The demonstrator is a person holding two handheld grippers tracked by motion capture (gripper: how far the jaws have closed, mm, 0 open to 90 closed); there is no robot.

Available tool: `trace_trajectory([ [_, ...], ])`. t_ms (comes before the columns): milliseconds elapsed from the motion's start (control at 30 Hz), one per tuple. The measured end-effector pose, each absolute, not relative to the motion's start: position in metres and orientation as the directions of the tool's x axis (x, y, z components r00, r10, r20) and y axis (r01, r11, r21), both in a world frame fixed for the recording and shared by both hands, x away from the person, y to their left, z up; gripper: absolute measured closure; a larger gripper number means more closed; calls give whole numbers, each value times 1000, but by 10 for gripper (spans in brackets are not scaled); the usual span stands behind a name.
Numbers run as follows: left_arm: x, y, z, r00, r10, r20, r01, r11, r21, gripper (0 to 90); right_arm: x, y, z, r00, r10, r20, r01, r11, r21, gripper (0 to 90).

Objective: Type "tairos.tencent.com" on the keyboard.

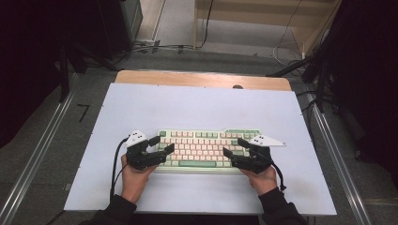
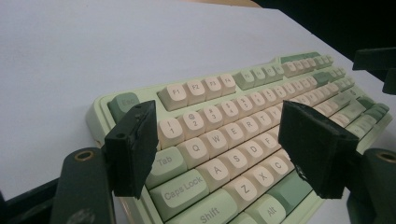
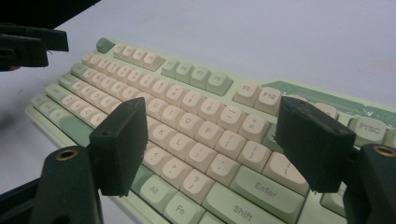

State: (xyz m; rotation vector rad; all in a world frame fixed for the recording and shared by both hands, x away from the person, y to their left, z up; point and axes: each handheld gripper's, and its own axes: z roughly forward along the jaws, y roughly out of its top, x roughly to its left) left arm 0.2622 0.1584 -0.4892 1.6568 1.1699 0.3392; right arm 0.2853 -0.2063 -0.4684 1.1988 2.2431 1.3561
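A pale green keyboard [image 1: 202, 150] with cream and green keys lies on the light mat, near the front. My left gripper [image 1: 164, 144] hovers over its left end with the jaws wide apart. In the left gripper view, the left gripper [image 2: 224, 140] frames the Q, A and Z columns of the keyboard [image 2: 243, 107], and nothing is pinched. My right gripper [image 1: 233, 146] is over the right end, also open. In the right gripper view, the right gripper [image 3: 217, 142] spans the keys beside Enter on the keyboard [image 3: 187, 93], with nothing held.
The light mat [image 1: 197, 108] covers a wooden table [image 1: 202, 78], with bare mat behind and beside the keyboard. Metal rails [image 1: 335, 154] run along both sides. Cables [image 1: 155, 47] and dark stands lie on the floor beyond the far edge.
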Motion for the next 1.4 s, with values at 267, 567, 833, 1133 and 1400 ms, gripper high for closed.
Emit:
trace_trajectory([
  [267, 261, 160, -489, 480, 823, -305, 522, 11, 853, 286, 284, -209, -475, -613, 771, 172, 519, 229, 824, 227],
  [567, 254, 166, -486, 478, 828, -294, 512, 10, 859, 274, 280, -215, -474, -612, 773, 169, 516, 228, 826, 213],
  [833, 249, 174, -484, 470, 833, -291, 508, 14, 861, 274, 279, -222, -475, -600, 783, 166, 518, 222, 826, 210],
  [1133, 245, 190, -482, 436, 854, -286, 498, 36, 866, 273, 278, -241, -472, -567, 806, 170, 515, 186, 837, 209],
  [1400, 239, 202, -480, 401, 885, -235, 480, 16, 877, 261, 278, -260, -471, -535, 829, 165, 516, 165, 841, 208],
])
